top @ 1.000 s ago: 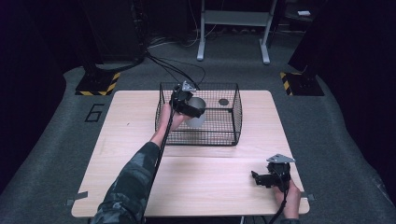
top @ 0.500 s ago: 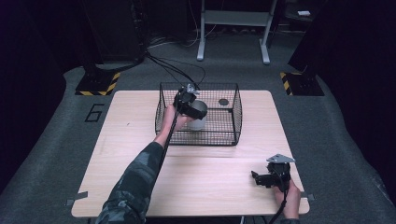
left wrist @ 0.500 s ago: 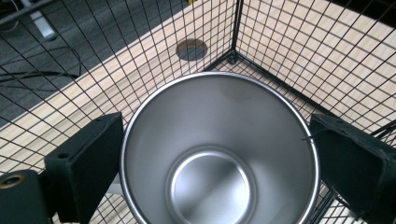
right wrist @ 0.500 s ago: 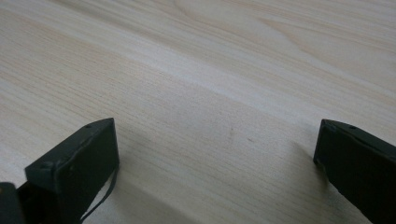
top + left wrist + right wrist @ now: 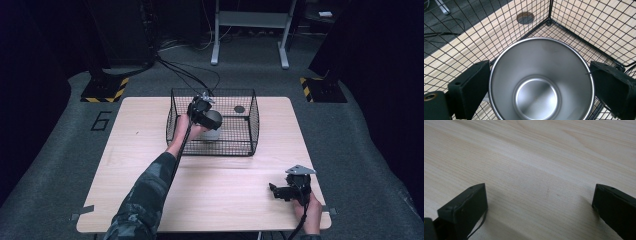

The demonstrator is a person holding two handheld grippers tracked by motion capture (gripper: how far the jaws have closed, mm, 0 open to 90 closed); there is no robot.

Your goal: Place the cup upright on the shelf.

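I'm holding my left gripper [image 5: 206, 116] over the left part of the wire basket [image 5: 248, 145], and its jaws are sitting on either side of a steel cup [image 5: 541, 82], one at each flank right by the rim. From the left gripper view I'm looking straight down into the cup: it's upright, empty, shiny inside, with a round flat bottom. The left jaw looks like it's touching the rim, the right one is just beside it, so I can't tell if I'm really squeezing it or only cradling it. The cup [image 5: 212, 133] is inside the basket, near the left wall, and I can't tell whether it's resting on the basket floor or hanging just above it. In the gripper view a corner of the basket is showing just past the cup, and beyond the mesh there's a dark round hole [image 5: 525, 18] in the table [image 5: 150, 125]; from the high view that same hole [image 5: 239, 109] is sitting toward the basket's far right. My right gripper [image 5: 278, 192] is hanging out down at the near right corner of the table, well apart from the basket, jaws spread wide with nothing but bare wood [image 5: 536, 165] between them.
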